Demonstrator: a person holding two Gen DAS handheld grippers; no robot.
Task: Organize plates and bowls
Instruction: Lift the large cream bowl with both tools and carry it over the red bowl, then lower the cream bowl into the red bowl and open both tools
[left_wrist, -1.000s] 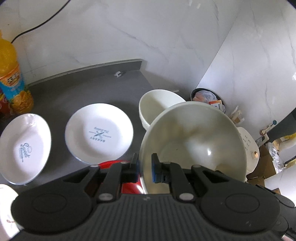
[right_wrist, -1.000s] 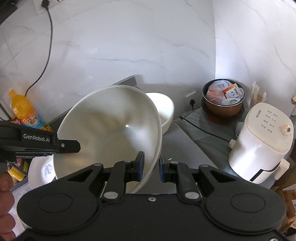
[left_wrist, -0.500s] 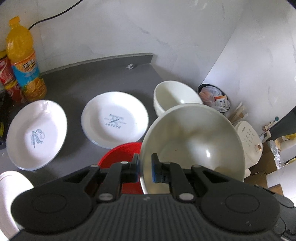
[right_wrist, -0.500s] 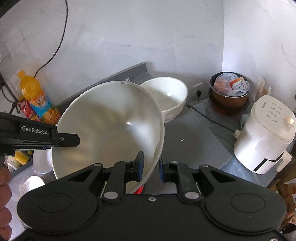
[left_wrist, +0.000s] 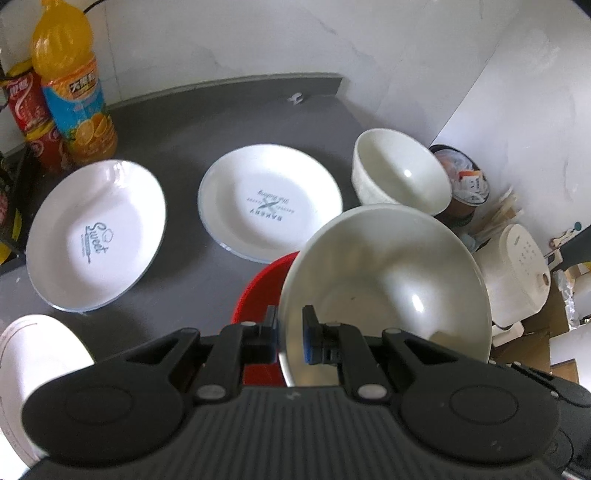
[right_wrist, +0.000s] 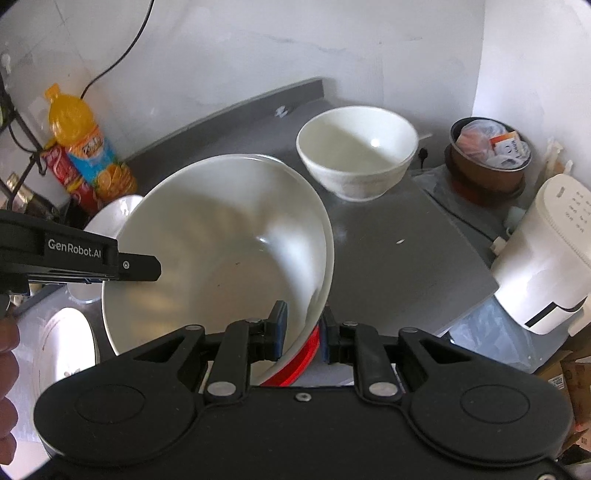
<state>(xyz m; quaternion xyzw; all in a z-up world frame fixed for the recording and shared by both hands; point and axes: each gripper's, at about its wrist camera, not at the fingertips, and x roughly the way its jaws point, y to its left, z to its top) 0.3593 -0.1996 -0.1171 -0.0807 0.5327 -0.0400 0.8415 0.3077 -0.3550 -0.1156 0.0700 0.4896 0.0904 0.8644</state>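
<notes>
both claws grasp the large cream bowl (left_wrist: 388, 280) by opposite rims, left claw (left_wrist: 290, 334) and right claw (right_wrist: 301, 332), holding it empty and tilted above a red bowl (left_wrist: 258, 291) on the grey tabletop (left_wrist: 177, 122). a smaller white bowl (right_wrist: 356, 158) sits empty behind it, beside two empty printed plates (left_wrist: 269, 206).

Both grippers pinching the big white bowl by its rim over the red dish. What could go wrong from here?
1. The large white bowl is tilted and held only at its rim by the left gripper and right gripper; glazed rim could slip.
2. The red dish sits right beneath; a hard descent may chip either.
3. The small white bowl stands close behind on the counter's edge; a forward swing might knock it.
</notes>
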